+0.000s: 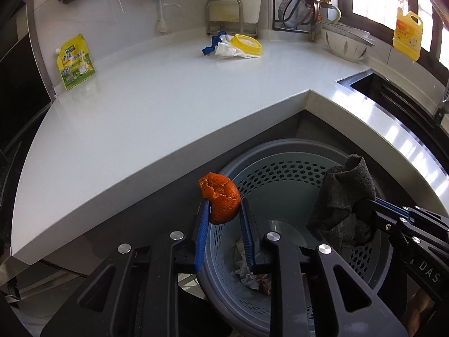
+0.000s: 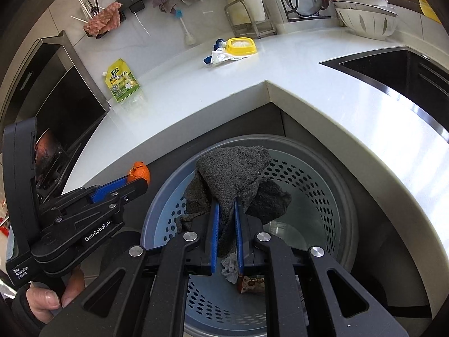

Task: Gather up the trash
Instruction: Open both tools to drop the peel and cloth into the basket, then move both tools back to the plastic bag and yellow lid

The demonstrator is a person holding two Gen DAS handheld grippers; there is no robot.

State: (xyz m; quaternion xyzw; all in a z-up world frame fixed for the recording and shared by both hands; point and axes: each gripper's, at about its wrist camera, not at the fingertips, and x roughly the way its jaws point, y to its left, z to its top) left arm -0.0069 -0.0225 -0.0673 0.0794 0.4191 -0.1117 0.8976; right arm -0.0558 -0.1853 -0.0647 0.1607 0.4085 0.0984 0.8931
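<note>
My left gripper (image 1: 223,206) is shut on an orange peel (image 1: 221,200) and holds it over the near-left rim of a grey perforated trash basket (image 1: 283,168) below the counter corner. My right gripper (image 2: 226,203) is shut on a dark grey cloth (image 2: 235,168) and holds it over the same basket (image 2: 317,185). The cloth also shows in the left wrist view (image 1: 343,196), and the peel in the right wrist view (image 2: 139,172). Crumpled paper (image 2: 230,269) and a wrapper (image 2: 252,283) lie in the basket's bottom.
A white L-shaped counter (image 1: 157,106) carries a yellow-green pouch (image 1: 75,61), a yellow lid with white and blue plastic (image 1: 235,46), bowls (image 1: 348,43) and a dish rack (image 1: 297,2). A sink (image 2: 393,70) is at the right. A yellow detergent bottle (image 1: 408,35) stands by the window.
</note>
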